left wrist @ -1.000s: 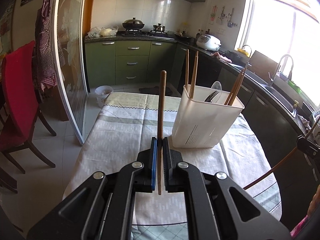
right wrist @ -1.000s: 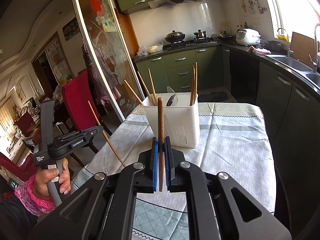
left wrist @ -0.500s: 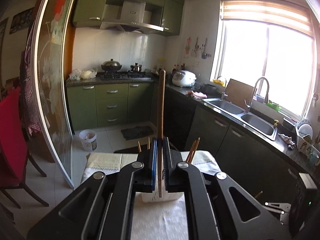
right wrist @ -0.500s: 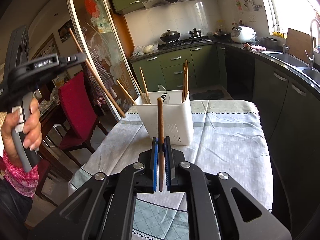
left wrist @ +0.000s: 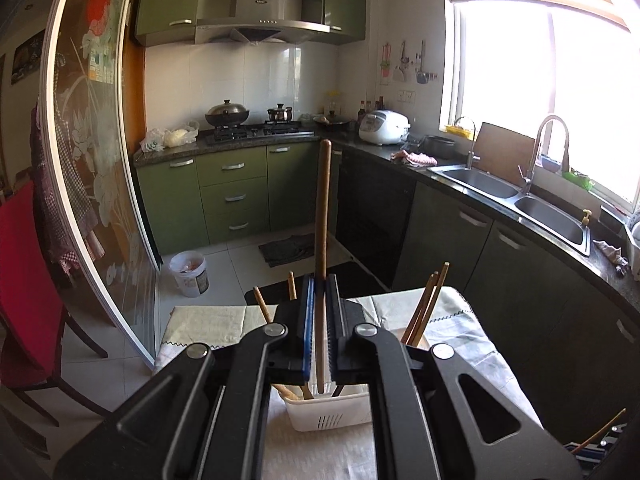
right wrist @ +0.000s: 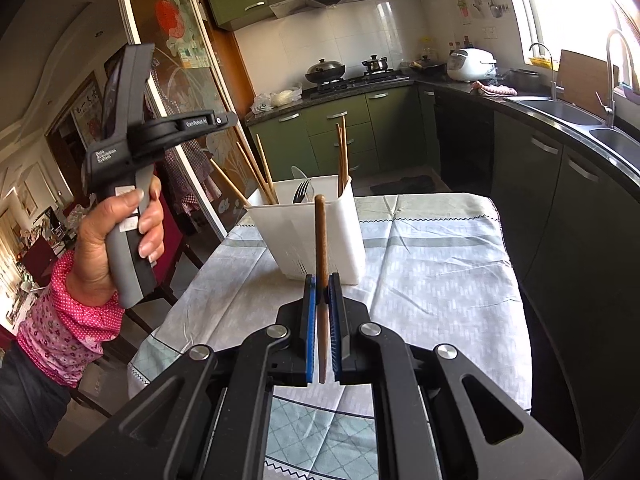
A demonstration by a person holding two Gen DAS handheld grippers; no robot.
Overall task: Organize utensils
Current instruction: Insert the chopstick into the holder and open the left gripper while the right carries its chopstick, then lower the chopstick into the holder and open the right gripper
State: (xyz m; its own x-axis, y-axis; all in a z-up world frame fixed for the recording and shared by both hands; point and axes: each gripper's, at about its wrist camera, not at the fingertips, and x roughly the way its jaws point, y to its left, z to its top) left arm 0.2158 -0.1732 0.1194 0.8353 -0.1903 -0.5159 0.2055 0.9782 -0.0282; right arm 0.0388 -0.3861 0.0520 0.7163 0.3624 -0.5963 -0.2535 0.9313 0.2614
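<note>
Right wrist view: slim brown wooden chopstick, rounded tip, upright, pinched between right fingers.

A rice cooker stood on the dark counter near the double sink; a lidded wok sat on the hob.

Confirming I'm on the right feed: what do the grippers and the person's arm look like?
Both grippers are matte black linkages with silver pivot bolts; blue pads line the fingers. In the right wrist view, the left gripper has a grey handle, white lettering and white labels. The left hand is bare, with a pink dotted, floral sleeve. No cables visible.
</note>
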